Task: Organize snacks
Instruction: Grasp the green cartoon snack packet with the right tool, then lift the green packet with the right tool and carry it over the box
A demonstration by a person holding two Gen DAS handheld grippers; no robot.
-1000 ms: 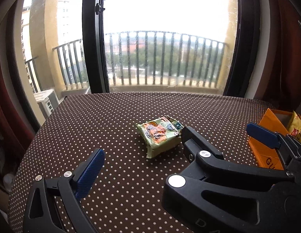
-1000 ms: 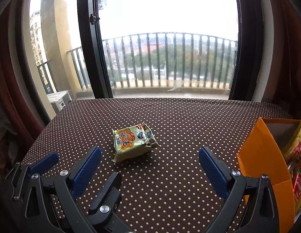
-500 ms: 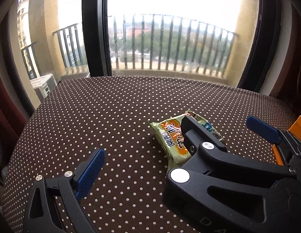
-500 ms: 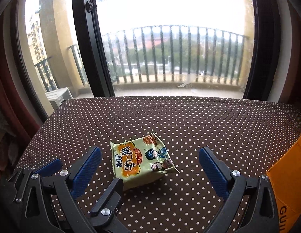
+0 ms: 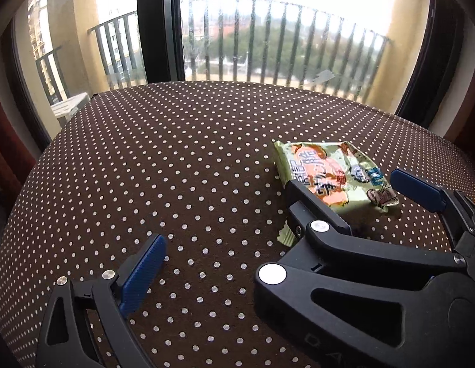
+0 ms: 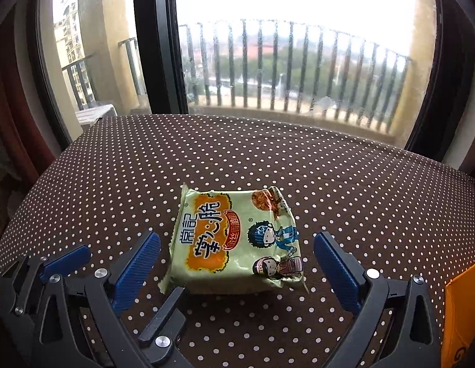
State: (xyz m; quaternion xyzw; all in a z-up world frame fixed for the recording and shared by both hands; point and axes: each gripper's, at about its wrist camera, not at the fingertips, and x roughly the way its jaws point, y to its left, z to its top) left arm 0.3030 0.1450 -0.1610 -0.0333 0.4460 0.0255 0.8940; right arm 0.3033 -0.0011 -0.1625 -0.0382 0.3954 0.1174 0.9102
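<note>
A green and orange snack packet (image 6: 237, 239) lies flat on the brown polka-dot table (image 6: 268, 159). My right gripper (image 6: 237, 263) is open, with its blue fingers on either side of the packet's near end, not touching it. In the left wrist view the packet (image 5: 329, 174) lies right of centre, partly hidden by the right gripper's black frame (image 5: 329, 245). My left gripper (image 5: 225, 245) is open and empty, to the left of the packet; its right finger is hidden behind the other gripper.
An orange box (image 6: 464, 316) shows at the lower right edge of the right wrist view. A large window with a balcony railing (image 6: 298, 70) runs behind the table's far edge. Dark red curtains hang at the left.
Both grippers have moved forward and lower toward the packet. It now sits between the right gripper's open fingers. The orange box has slid almost out of view.
</note>
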